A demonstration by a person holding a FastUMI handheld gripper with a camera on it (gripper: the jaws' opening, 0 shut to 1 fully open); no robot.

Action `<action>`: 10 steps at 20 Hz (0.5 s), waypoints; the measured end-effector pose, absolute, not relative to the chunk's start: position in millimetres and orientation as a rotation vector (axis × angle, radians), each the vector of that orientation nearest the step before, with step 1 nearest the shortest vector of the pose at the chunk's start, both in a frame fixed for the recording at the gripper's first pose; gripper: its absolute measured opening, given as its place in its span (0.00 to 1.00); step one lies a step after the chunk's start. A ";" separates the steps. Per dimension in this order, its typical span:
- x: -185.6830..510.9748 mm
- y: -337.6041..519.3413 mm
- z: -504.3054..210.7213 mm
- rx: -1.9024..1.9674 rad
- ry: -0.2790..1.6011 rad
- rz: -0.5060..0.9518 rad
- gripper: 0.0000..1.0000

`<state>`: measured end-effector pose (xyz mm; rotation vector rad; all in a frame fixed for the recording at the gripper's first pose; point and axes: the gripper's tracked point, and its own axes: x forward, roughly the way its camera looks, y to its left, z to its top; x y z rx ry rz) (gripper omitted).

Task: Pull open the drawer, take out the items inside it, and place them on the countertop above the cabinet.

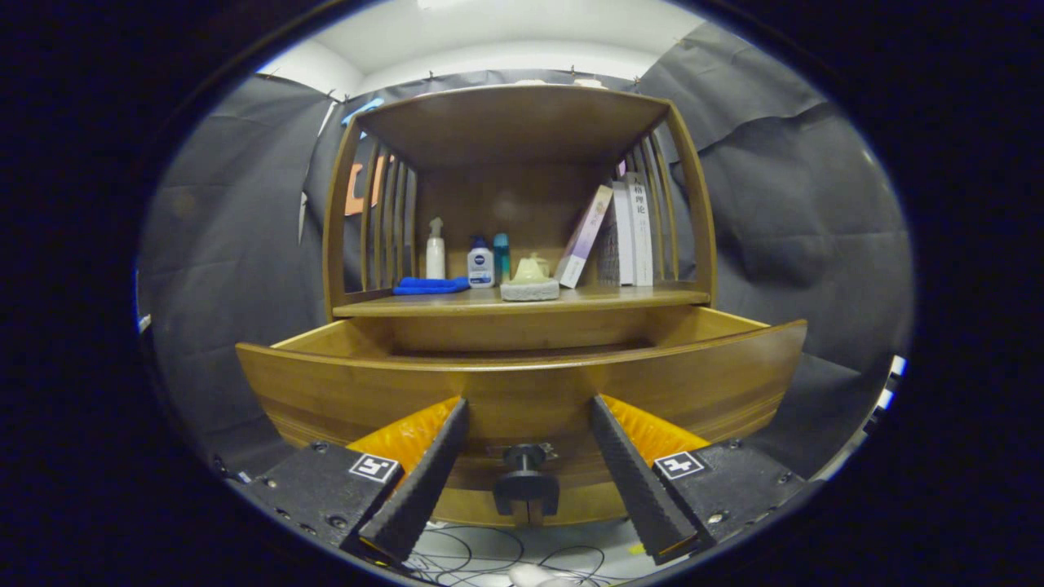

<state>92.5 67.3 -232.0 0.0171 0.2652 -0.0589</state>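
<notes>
the curved brown wooden drawer (522, 391) stands pulled out under the countertop (522, 302). its round dark knob (526, 473) sits between the ribbed fingers of the gripper (528, 412), spread wide and touching nothing.

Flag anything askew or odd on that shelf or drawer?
One slim pale book leans against the upright white books on the wooden countertop. The wooden drawer is pulled out; its dark round knob sits between the open gripper fingers, untouched.
</notes>
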 end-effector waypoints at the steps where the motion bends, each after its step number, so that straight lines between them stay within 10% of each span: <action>1: 98.3 68.1 -231.9 0.018 0.261 -0.063 0.99; 10: 145.4 73.6 -234.7 0.001 0.251 -0.088 0.99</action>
